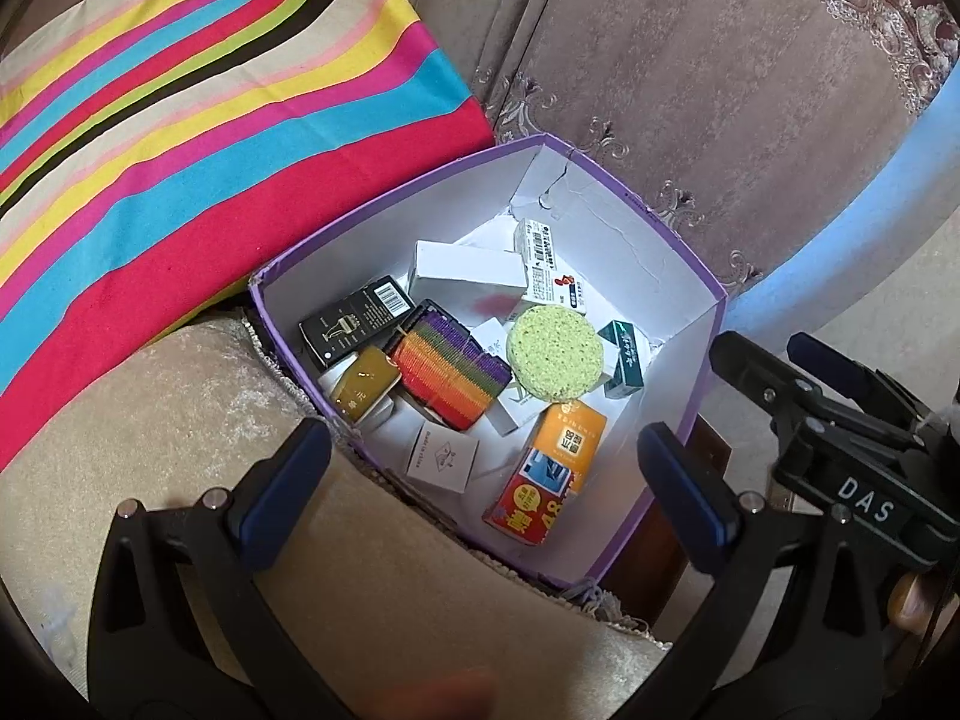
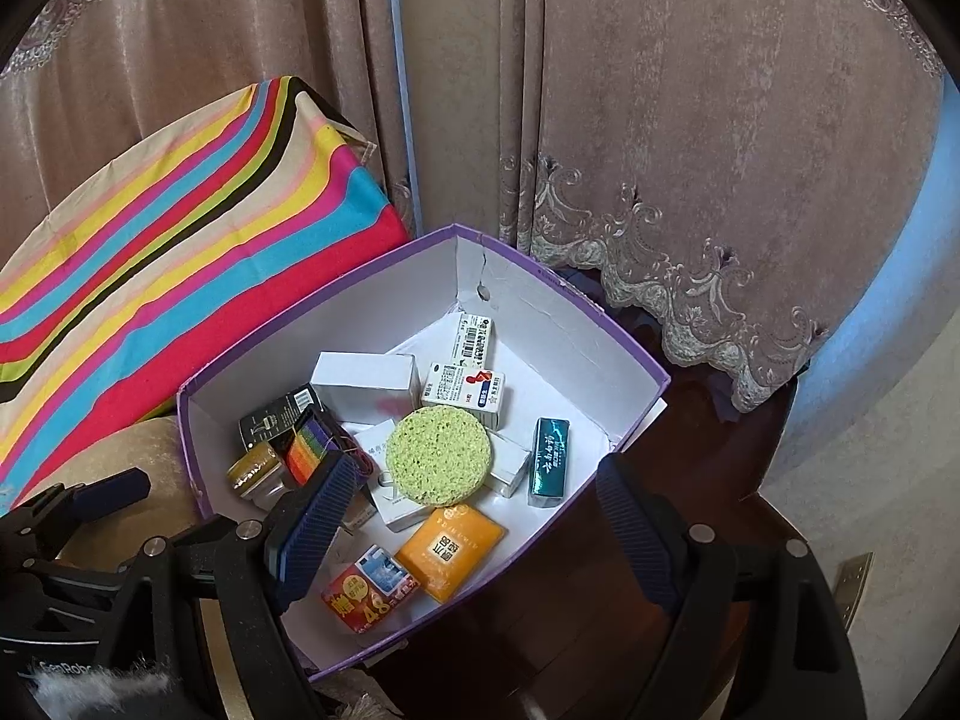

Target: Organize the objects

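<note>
A purple-rimmed cardboard box [image 1: 672,240] [image 2: 600,324] with white inner walls holds several small items. A round green sponge [image 1: 555,354] [image 2: 438,456] lies on top in the middle. Around it are a rainbow-striped pack [image 1: 447,372] [image 2: 306,450], an orange packet [image 1: 567,441] [image 2: 450,549], a red and blue carton [image 1: 531,507] [image 2: 366,591], a teal box [image 1: 624,357] [image 2: 549,462], a black box [image 1: 354,318] and white medicine boxes [image 2: 462,396]. My left gripper [image 1: 480,486] hovers open over the box's near edge. My right gripper [image 2: 474,534] stands open above the box, nothing between its fingers.
A striped cushion [image 1: 198,132] [image 2: 180,240] leans at the left of the box. A beige padded seat [image 1: 180,420] lies under the left gripper. Brown embroidered curtains [image 2: 690,150] hang behind. Dark wood [image 2: 678,480] shows at the right of the box, and a light blue wall edge [image 2: 888,300].
</note>
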